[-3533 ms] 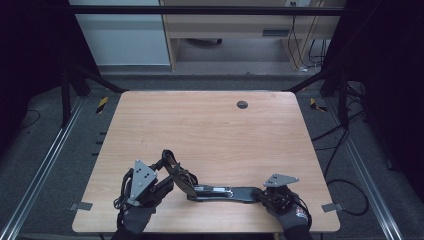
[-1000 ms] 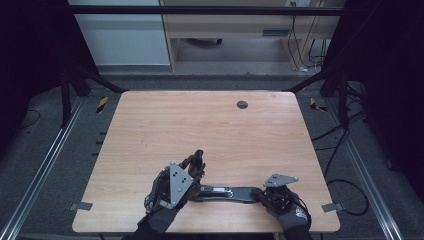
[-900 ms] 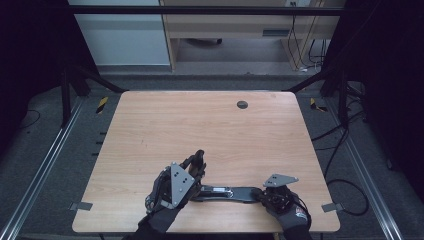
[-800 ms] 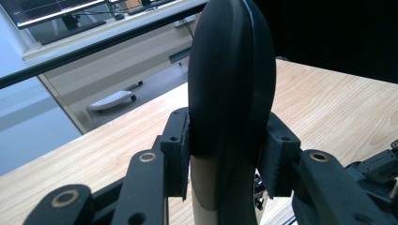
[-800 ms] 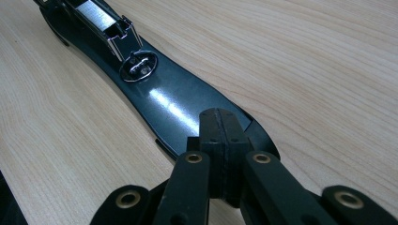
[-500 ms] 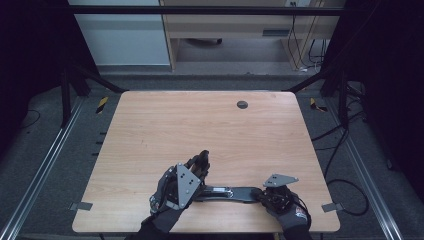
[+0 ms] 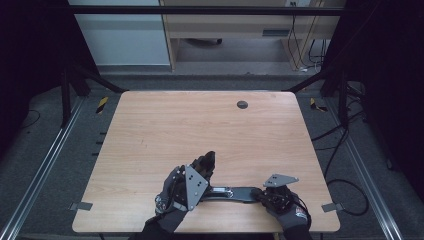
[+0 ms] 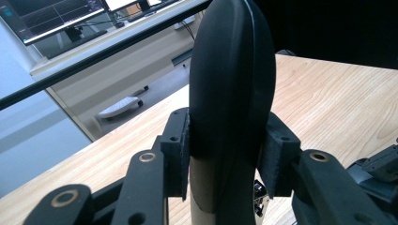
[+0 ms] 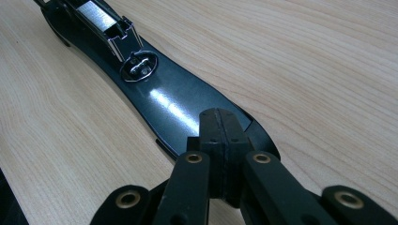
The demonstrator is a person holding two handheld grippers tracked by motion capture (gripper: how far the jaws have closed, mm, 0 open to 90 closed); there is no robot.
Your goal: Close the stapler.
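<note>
A long, glossy black device body [image 7: 231, 192] lies flat near the table's front edge, with an open metal-lined compartment [image 9: 110, 26] showing in the right gripper view. My right gripper [image 9: 218, 140] is shut, pads together, with its tips resting on the body's near rounded end [image 9: 187, 117]; in the high view the right gripper [image 7: 261, 194] sits at the body's right end. My left gripper [image 8: 230, 150] is shut on a black curved cover [image 8: 230, 89], which stands upright between the pads. From above, the left gripper [image 7: 204, 167] holds the cover [image 7: 208, 159] just behind the body's left end.
A small dark round insert [image 7: 242, 104] sits in the wooden table [image 7: 165, 130] near its far edge. Metal rails [image 7: 45, 165] run along both sides of the table. A cabinet and cables stand beyond the far edge.
My left gripper has moved right and slightly away from the front edge with the cover in it, coming closer to the body's left end. The right gripper and the body have stayed still.
</note>
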